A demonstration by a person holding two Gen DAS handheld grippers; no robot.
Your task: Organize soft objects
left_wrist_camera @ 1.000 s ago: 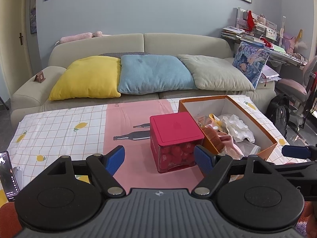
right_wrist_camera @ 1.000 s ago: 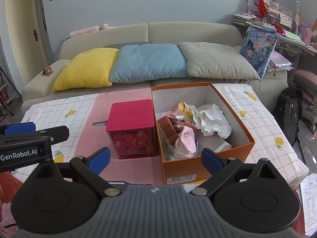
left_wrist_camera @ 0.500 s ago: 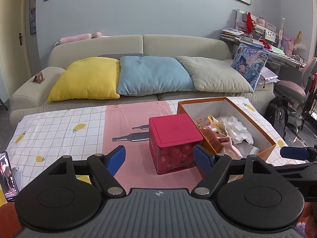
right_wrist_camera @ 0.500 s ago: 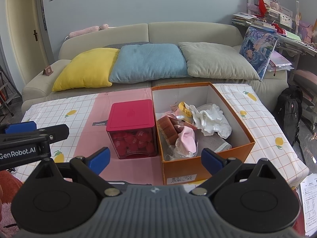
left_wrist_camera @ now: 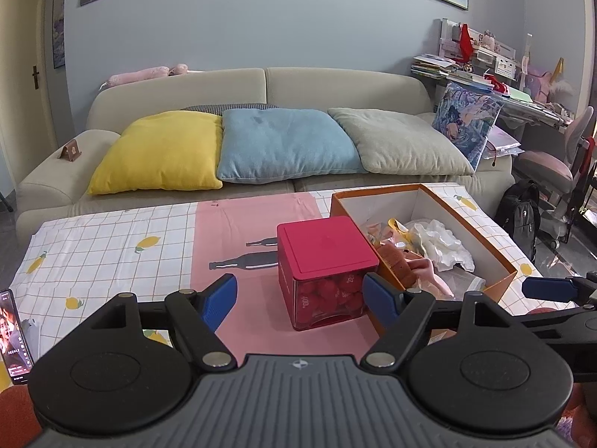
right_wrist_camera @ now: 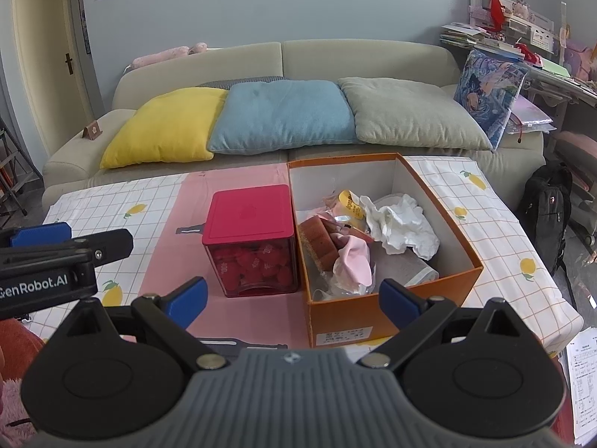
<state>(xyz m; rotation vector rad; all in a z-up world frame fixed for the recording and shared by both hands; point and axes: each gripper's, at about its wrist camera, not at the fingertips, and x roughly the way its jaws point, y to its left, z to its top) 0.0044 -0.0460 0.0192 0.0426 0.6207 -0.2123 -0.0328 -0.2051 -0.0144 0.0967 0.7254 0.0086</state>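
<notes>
An orange cardboard box (right_wrist_camera: 440,209) sits on the table and holds soft items: a white crumpled cloth (right_wrist_camera: 399,224), a pink cloth (right_wrist_camera: 354,257), a brown sponge-like piece (right_wrist_camera: 317,242) and a yellow item (right_wrist_camera: 349,201). The box also shows in the left wrist view (left_wrist_camera: 496,257). A clear cube with a red lid (right_wrist_camera: 250,216) stands just left of it, filled with red pieces. My left gripper (left_wrist_camera: 300,300) is open and empty, near the cube (left_wrist_camera: 324,246). My right gripper (right_wrist_camera: 293,298) is open and empty, in front of box and cube.
The table wears a checked lemon cloth with a pink strip (right_wrist_camera: 194,201). A sofa with yellow (right_wrist_camera: 168,127), blue (right_wrist_camera: 283,115) and grey-green (right_wrist_camera: 410,112) cushions stands behind. A phone (left_wrist_camera: 11,332) stands at the table's left edge. A black backpack (right_wrist_camera: 548,201) and a cluttered desk are at right.
The left gripper has drawn back and tilted up slightly, so the cube and box sit lower in its view. The right gripper has hardly moved. Both stay open.
</notes>
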